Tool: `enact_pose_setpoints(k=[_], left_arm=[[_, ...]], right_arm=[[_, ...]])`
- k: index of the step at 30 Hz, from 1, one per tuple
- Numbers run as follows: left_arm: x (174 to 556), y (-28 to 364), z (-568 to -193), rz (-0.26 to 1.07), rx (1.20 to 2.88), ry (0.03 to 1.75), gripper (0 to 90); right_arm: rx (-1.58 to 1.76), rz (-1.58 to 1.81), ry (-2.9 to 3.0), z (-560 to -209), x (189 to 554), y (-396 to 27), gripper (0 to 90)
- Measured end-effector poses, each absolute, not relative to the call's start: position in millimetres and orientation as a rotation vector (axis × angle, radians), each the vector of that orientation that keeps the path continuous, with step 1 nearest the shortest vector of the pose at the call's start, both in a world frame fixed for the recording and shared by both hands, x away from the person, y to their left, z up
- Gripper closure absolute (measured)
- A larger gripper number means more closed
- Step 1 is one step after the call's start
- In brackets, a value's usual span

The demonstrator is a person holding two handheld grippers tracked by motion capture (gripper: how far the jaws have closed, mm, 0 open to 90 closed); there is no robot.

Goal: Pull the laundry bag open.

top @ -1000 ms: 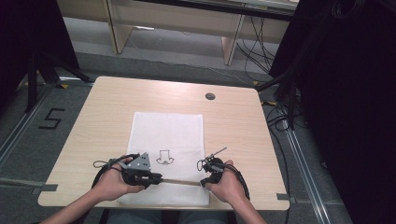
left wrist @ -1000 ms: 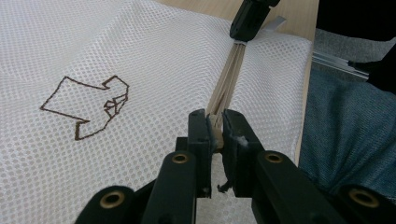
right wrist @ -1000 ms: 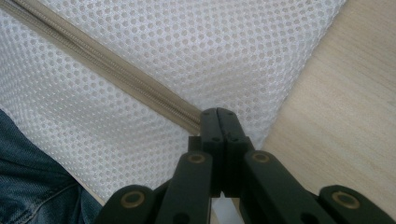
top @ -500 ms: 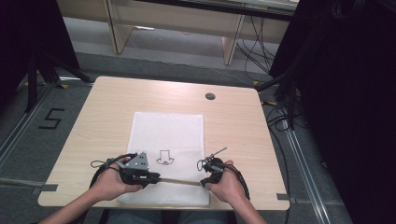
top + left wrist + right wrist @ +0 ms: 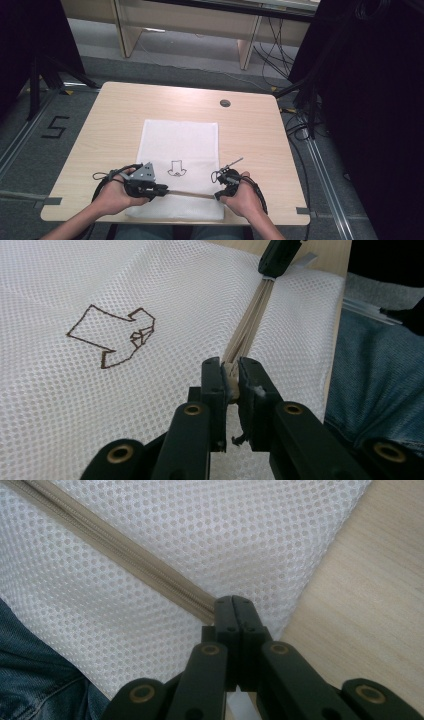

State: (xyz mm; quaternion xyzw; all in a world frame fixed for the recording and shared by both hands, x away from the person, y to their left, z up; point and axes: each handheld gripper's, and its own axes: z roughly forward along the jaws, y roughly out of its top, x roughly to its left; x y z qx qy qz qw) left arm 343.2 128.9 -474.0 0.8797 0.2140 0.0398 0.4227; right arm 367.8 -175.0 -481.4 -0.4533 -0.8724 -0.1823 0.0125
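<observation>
A white mesh bag [image 5: 180, 140] lies flat on the wooden table [image 5: 125, 110], with a brown embroidered figure [image 5: 176, 168] near its front. A beige zipper [image 5: 192, 194] runs across the bag's near edge. My left gripper [image 5: 162, 189] is at the zipper's left end. In the left gripper view [image 5: 231, 380] its jaws are shut on the small beige zipper pull [image 5: 230, 374]. My right gripper [image 5: 218, 195] is at the zipper's right end. In the right gripper view [image 5: 233, 605] its jaws press together on the end of the zipper [image 5: 125, 550], close to the bag's corner.
A round dark cable hole [image 5: 225, 103] sits at the table's far right. A person's denim-clad legs [image 5: 380, 385] are just past the table's near edge. Dark curtains and cables stand beyond the right side, and shelving legs behind the table.
</observation>
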Motion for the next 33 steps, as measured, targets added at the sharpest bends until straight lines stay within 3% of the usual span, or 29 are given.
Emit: enact_pose_setpoints(k=[33], left_arm=[[343.0, 139.1, -474.0, 0.087, 2.188, 0.570, 81.7]], right_arm=[[-1.409, -0.572, -2.715, -481.2, 368.0, -175.0, 90.0]])
